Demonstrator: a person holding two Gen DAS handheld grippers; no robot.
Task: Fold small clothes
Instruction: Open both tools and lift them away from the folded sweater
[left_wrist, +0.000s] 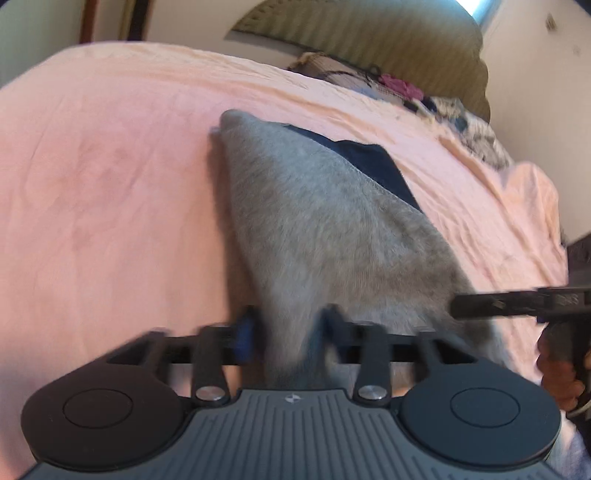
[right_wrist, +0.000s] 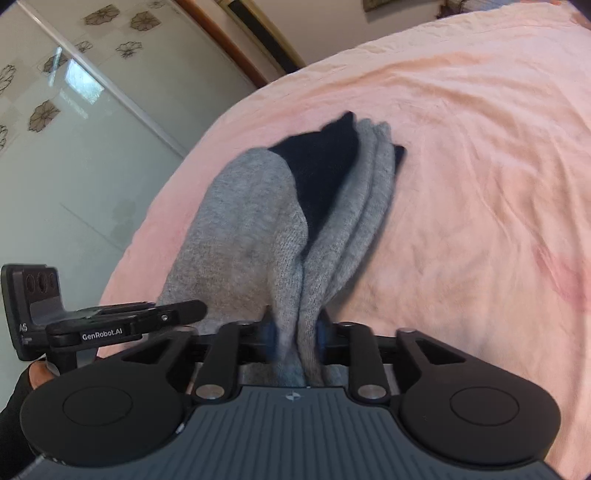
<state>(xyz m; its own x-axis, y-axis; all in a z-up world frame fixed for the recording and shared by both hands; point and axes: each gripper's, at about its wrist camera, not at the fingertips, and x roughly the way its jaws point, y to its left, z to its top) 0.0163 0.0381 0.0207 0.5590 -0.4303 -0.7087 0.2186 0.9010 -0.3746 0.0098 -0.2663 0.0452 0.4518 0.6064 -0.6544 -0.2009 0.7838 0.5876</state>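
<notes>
Item: grey garment (left_wrist: 332, 229) with dark navy inner part (left_wrist: 373, 162), lying lengthwise on the pink bedsheet (left_wrist: 110, 184), its near end bunched and raised between both claws. Left gripper (left_wrist: 288, 332): blue-padded jaws stood either side of a grey fold, cloth filling the gap; blur left actual pressing uncertain. Right gripper (right_wrist: 295, 332): jaws closed on gathered grey layers, pads against the cloth. Each gripper showed at the edge of the other's view. Background: heap of mixed clothes (left_wrist: 424, 96) at far bed edge, well apart
</notes>
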